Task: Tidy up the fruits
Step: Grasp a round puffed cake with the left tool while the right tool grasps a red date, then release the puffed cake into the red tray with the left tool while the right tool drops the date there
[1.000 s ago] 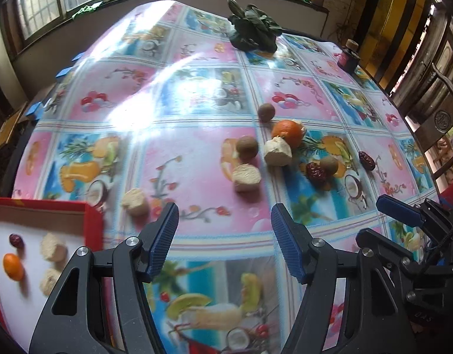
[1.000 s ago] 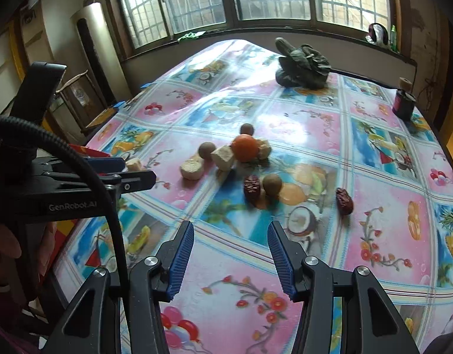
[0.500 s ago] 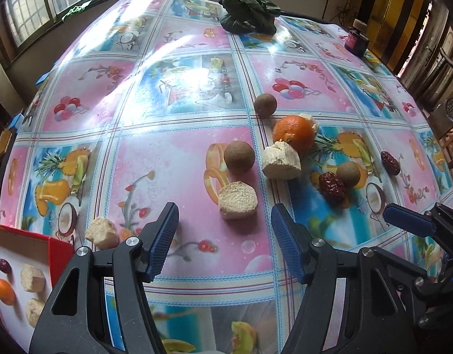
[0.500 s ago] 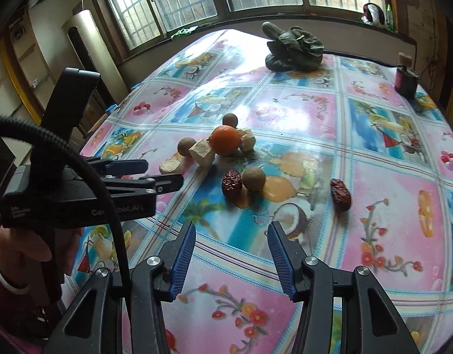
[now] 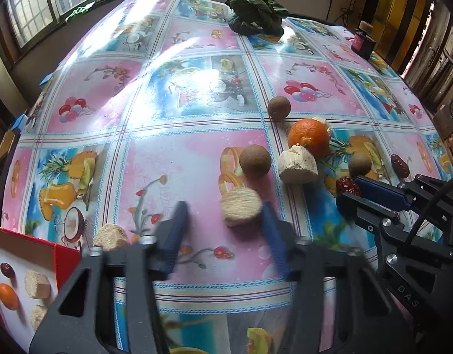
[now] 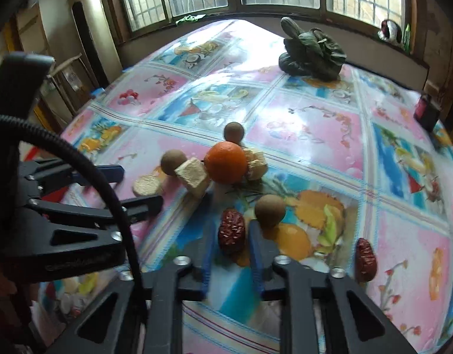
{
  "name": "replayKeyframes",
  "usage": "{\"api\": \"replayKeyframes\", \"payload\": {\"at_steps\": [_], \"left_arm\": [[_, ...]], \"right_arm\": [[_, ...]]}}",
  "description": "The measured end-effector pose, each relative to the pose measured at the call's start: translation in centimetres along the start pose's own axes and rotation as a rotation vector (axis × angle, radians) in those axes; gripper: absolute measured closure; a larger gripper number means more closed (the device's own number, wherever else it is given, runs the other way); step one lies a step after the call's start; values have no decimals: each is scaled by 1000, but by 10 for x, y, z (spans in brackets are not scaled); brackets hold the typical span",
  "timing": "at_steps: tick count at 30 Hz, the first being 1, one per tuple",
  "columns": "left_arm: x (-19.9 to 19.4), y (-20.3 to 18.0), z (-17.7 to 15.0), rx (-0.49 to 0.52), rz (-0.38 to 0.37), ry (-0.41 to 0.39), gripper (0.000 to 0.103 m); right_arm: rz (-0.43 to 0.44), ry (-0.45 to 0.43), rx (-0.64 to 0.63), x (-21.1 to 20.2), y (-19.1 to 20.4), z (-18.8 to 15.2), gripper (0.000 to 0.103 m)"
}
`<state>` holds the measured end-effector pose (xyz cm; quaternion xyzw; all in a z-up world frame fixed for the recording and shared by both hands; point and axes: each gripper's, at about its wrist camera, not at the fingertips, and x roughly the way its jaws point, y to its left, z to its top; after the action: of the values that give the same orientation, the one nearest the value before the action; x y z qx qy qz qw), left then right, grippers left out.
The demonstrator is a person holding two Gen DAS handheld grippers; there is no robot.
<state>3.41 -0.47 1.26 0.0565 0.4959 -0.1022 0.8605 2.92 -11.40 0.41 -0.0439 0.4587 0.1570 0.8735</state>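
Fruit sorting, early to middle stage. At the lower left of your left wrist view the red-rimmed tray (image 5: 65,250) already holds one dark date, one small orange and what look like three pale chunks, so part of the sorting is judged done. Most of the fruit is still loose on the patterned tablecloth (image 5: 173,159): the orange (image 5: 308,137), three brown round fruits, including one at frame centre (image 5: 254,160), several pale cut chunks, and a second date (image 6: 365,259) lying apart at the lower right of your right wrist view. Your left gripper (image 5: 223,233) is closing on the nearest pale chunk (image 5: 240,206); its right finger touches the chunk, its left finger stands clear, so the chunk is between the jaws but not yet pinched. Your right gripper (image 6: 230,236) has its fingers clenched around the wrinkled red date (image 6: 231,230), just below the centre of the right wrist view, with a brown fruit just beside it. Another pale chunk (image 5: 111,237) rests on the cloth just outside the tray's rim. Remaining, as judged: lift both pieces, carry them to the tray, then clear the rest.
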Motion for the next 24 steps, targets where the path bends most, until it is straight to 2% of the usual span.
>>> {"api": "replayKeyframes", "payload": {"at_steps": [5,16,24], "left_arm": [[-9,1,-8,-5,-32,14,76],[-71,13,-36,-35,-35,-64,76],[-108,50,-64,-75,19,-108,76]], "right_arm": [[18,-10,35,-13,-4,-8,84],[108,-70,72,-55,19,-26,84],[174,-87,22,-72,59,-28,84]]}}
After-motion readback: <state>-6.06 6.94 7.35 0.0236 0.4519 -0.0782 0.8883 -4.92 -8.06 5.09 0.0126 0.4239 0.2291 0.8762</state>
